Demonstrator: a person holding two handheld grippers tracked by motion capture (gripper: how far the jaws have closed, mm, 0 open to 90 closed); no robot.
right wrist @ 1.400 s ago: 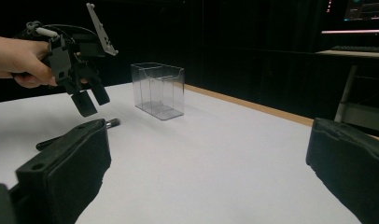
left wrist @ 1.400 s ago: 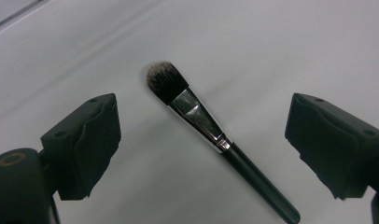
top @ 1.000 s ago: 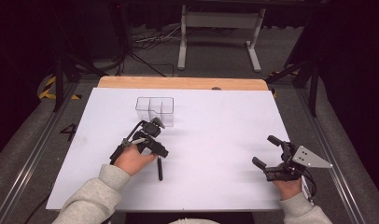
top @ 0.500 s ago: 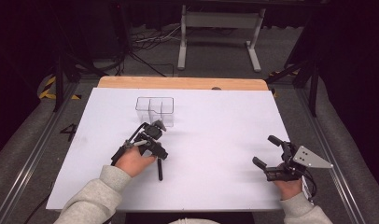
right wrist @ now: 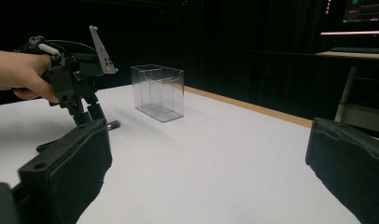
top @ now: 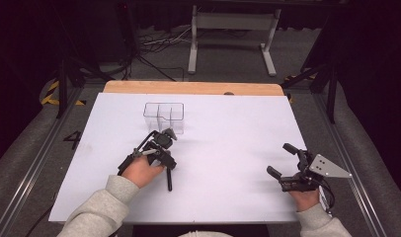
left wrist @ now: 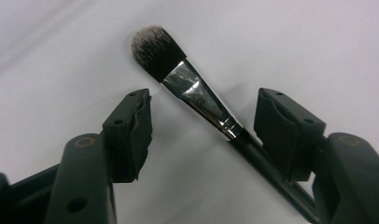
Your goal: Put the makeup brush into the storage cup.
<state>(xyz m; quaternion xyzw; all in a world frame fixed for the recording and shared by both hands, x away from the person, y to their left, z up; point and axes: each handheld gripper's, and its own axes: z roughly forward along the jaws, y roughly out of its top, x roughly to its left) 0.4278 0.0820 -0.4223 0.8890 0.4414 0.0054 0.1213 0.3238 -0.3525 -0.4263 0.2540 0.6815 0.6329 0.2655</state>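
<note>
A makeup brush (left wrist: 192, 91) with a black handle, silver ferrule and dark, white-tipped bristles lies flat on the white table. My left gripper (left wrist: 201, 95) points down over it, and its jaws have just been closing with the brush between them. The ferrule runs slantwise through the gap. The left pad stands clear of it, and the handle passes close by the right pad. From above, the left gripper (top: 165, 162) covers the brush head, and the handle (top: 169, 181) sticks out toward the person. My right gripper (top: 278, 158) rests open and holds nothing at the table's right.
A clear plastic organizer (top: 164, 116) with compartments stands just beyond the left gripper, and its visible compartments look bare. The white sheet (top: 228, 148) covers the table up to a wooden strip (top: 188, 88) at the far edge. Stands and cables crowd the dark floor behind.
The left gripper's jaws have drawn closer together around the brush. Both hands have kept their places, and the brush has not shifted.
</note>
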